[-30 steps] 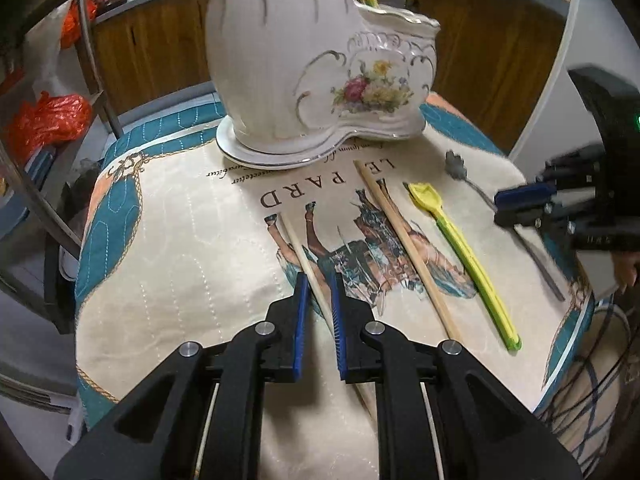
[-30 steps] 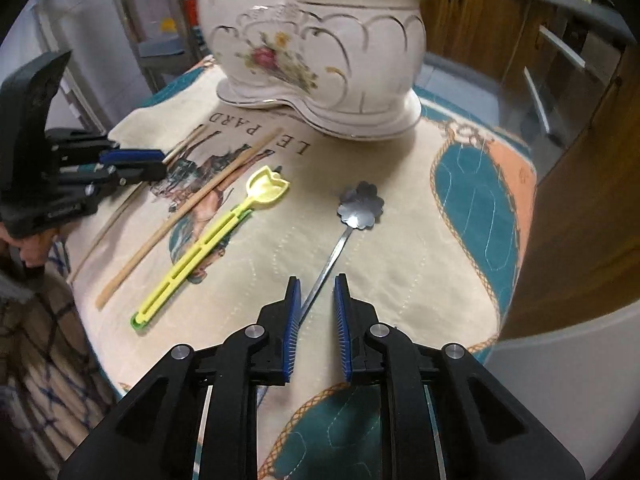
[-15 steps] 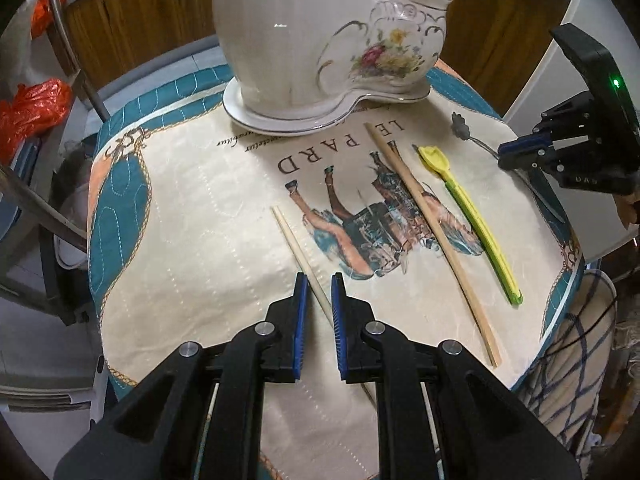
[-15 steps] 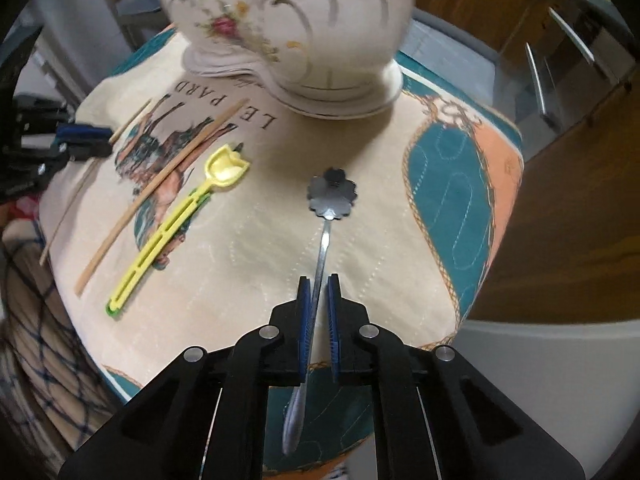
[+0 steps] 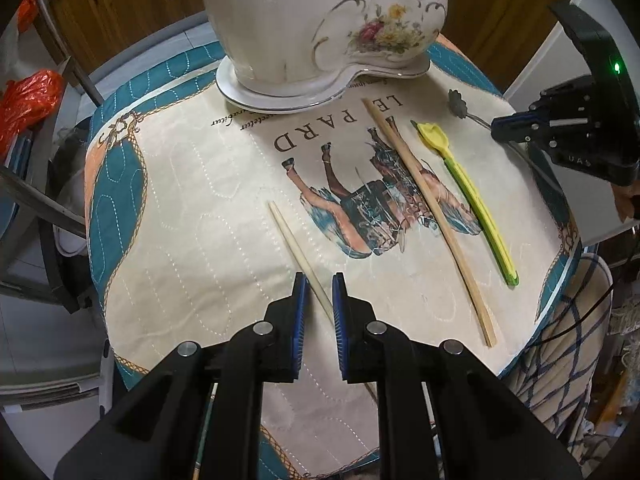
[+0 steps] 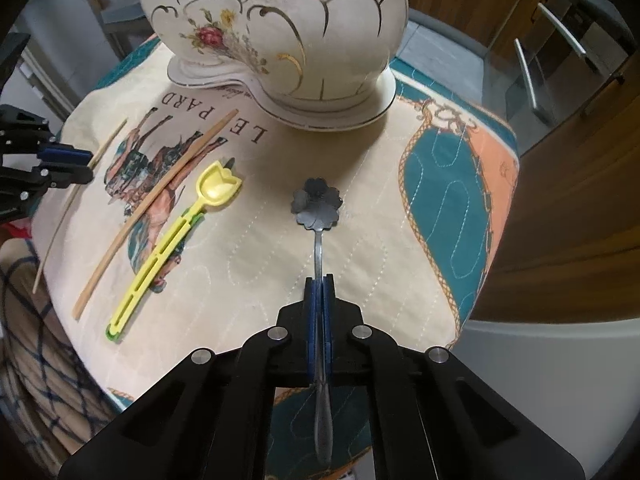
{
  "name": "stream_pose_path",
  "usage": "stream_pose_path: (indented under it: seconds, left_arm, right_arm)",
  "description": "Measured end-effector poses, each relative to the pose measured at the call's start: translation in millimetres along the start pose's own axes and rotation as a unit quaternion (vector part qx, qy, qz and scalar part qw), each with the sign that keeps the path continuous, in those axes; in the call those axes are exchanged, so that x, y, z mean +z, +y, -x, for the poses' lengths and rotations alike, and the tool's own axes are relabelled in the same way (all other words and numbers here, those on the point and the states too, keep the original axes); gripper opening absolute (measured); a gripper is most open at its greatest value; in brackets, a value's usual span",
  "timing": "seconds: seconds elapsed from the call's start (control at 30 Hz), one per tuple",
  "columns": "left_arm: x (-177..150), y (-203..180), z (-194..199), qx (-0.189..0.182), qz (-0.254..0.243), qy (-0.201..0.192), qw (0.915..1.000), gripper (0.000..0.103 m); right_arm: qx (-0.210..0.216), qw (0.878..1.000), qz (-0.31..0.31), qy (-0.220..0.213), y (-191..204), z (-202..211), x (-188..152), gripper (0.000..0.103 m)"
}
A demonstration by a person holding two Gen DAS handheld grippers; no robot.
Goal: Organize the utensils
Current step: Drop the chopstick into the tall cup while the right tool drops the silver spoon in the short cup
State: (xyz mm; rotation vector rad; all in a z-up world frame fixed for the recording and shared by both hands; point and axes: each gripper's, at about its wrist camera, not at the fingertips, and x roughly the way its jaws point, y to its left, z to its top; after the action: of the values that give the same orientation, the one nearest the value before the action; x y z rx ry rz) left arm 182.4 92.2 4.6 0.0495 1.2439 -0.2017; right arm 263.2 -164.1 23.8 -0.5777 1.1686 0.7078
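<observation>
A pale thin chopstick [image 5: 292,240] runs slantwise between the pads of my left gripper [image 5: 319,280], which is shut on it; the same gripper [image 6: 86,166] shows at the left of the right wrist view. My right gripper [image 6: 319,280] is shut on the handle of a dark metal spoon [image 6: 318,202] with a flower-shaped bowl that rests on the cloth. Between them lie a longer tan chopstick [image 5: 428,208] and a yellow plastic spoon [image 5: 468,184]. A white floral ceramic holder [image 5: 320,20] stands at the back of the table.
A quilted cloth [image 5: 180,200] with a horse print covers the small round table. An orange bag [image 5: 28,96] and a metal chair frame [image 5: 40,200] are at the left, a checked fabric [image 5: 560,340] hangs at the right edge, and wooden cabinets [image 6: 560,200] stand close.
My right jaws closed onto the metal spoon's handle. Both grippers tipped further downward. The thin chopstick's tip has shifted away from the printed horse's hoof while staying between my left pads.
</observation>
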Motion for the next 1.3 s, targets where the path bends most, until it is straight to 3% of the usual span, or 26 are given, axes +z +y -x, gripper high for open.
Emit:
stream_pose_path:
  seconds: [0.33, 0.53, 0.7, 0.93, 1.1, 1.3]
  left_arm:
    - [-10, 15, 12, -0.014, 0.039, -0.045, 0.9981, 0.004]
    - [-13, 23, 47, -0.052, 0.068, -0.135, 0.9871, 0.004]
    - [-17, 20, 80, -0.08, 0.084, -0.233, 0.9654, 0.004]
    - [-7, 11, 110, -0.086, 0.102, -0.326, 0.9358, 0.004]
    - [3, 3, 130, -0.069, 0.09, -0.399, 0.9098, 0.004]
    - [29, -4, 141, -0.038, 0.073, -0.46, 0.884, 0.004]
  right_arm:
    - [0.022, 0.995, -0.025, -0.091, 1, 35, -14, 0.004]
    - [0.041, 0.984, -0.039, -0.169, 1, 63, -24, 0.004]
    - [0.062, 0.968, -0.059, -0.236, -1, 88, -29, 0.004]
    - [0.09, 0.942, -0.077, -0.314, -9, 113, -21, 0.004]
    - [0.099, 0.921, -0.084, -0.368, -13, 126, -11, 0.004]
    - [0.113, 0.899, -0.082, -0.415, -20, 135, 14, 0.004]
